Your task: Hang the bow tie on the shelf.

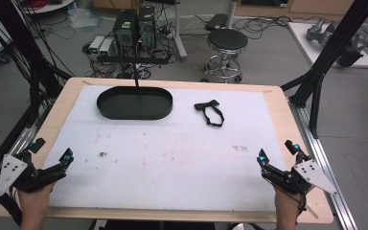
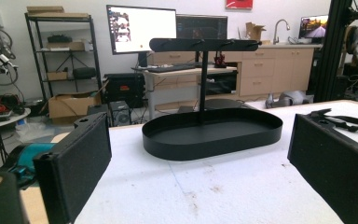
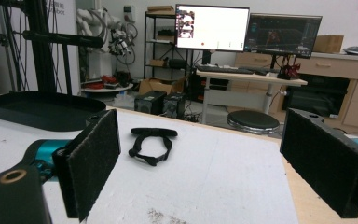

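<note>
Both grippers — left gripper (image 1: 52, 160), right gripper (image 1: 278, 154) — are resting wide-jawed and empty, likely readying for the black fabric bow tie (image 1: 210, 111) beside the black oval metal tray (image 1: 134, 103).

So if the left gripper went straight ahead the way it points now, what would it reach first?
Probably the black oval metal tray with an upright T-shaped stand: it sits centred between the left gripper's open jaws, with bare white table cover before it. Depth is uncertain.

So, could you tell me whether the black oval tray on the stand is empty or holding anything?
Empty. The black oval tray shows a bare floor around its post in the high view and the left gripper view; the bow tie lies apart on the white mat.
</note>
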